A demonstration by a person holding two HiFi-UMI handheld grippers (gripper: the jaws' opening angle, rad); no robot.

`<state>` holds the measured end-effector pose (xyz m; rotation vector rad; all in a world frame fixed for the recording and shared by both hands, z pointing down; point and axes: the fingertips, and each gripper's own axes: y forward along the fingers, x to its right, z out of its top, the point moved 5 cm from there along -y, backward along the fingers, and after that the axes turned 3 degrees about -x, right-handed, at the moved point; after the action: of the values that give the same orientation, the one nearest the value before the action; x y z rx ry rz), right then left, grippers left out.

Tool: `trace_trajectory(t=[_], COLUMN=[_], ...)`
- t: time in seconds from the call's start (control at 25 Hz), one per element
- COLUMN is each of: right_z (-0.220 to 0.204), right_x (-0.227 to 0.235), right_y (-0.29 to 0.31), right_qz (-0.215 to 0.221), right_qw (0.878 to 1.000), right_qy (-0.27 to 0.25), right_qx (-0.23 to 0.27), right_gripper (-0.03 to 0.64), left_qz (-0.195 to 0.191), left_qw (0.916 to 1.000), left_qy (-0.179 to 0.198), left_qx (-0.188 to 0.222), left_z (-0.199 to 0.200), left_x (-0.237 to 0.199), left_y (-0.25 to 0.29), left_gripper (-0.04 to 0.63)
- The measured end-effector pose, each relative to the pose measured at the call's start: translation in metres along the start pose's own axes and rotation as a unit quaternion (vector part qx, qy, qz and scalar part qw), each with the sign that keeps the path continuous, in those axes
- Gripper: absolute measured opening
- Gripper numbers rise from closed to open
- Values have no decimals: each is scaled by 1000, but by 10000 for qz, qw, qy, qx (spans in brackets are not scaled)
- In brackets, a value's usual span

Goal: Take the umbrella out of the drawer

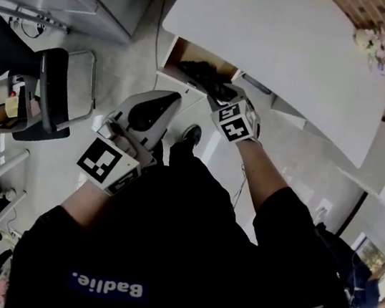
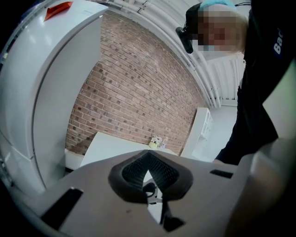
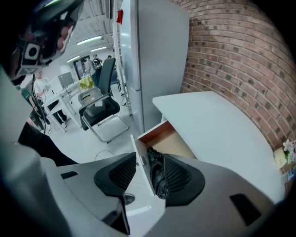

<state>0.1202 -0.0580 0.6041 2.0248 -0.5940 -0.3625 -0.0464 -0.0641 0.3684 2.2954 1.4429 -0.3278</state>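
The umbrella point(image 3: 157, 177) is black and folded down to a short, compact bundle, its fabric gathered in loose, creased pleats with a dull sheen along the ridges. It lies inside the open drawer point(image 3: 155, 132), close behind the white front panel and roughly along it. The drawer's floor beside it is bare, pale wood, with a reddish-brown edge on the side wall. No handle or strap can be made out on the bundle.

The drawer is pulled out from under a white worktop point(image 3: 217, 125), which stands against a brick wall point(image 3: 240, 55).

The right tongs point(image 3: 148, 162) are released. The two dark ribbed pads stand apart, tipped down over the drawer's front edge. In the right gripper view the front panel and the umbrella both show in the gap between them. The umbrella sits nearer the right-hand pad, but neither pad presses on it. From the head view these tongs hang just above the dark bundle at the drawer's mouth.

The left tongs point(image 2: 149, 159) are clenched, pad tips meeting with nothing between them. They are held back from the drawer, near the person's body, pointing roughly level towards the worktop's far end, where a small bunch of flowers point(image 2: 156, 141) stands. A black chair point(image 1: 50, 91) stands on the floor well to the left.
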Motion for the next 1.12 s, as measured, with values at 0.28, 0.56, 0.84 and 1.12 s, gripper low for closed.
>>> trace_trajectory(t=[0.28,0.56,0.84,1.12], right_z=[-18,-31,-52,-75], right_x=[11,23,34,41], right_y=[56,100,147,180], right_qz=[0,-167,65,201], right_qw=[9968,9900,9807,9630], right_qy=[-427,-665,-910,-1349], right_qx=[-678,-1233,-1732,-2325], right_gripper=[219,268,284,288], left_qz=[-16,28,149,298], left_qw=[9999,9999,9996,9993], left_qy=[78,-92,-204,-161], left_qx=[-72,-70,-90,-131], left_z=[-11,-18,-25,-30], left_x=[-16,-27,-38,-49], left_y=[2,3,3,3], left_gripper=[-3,-3,-3,-3])
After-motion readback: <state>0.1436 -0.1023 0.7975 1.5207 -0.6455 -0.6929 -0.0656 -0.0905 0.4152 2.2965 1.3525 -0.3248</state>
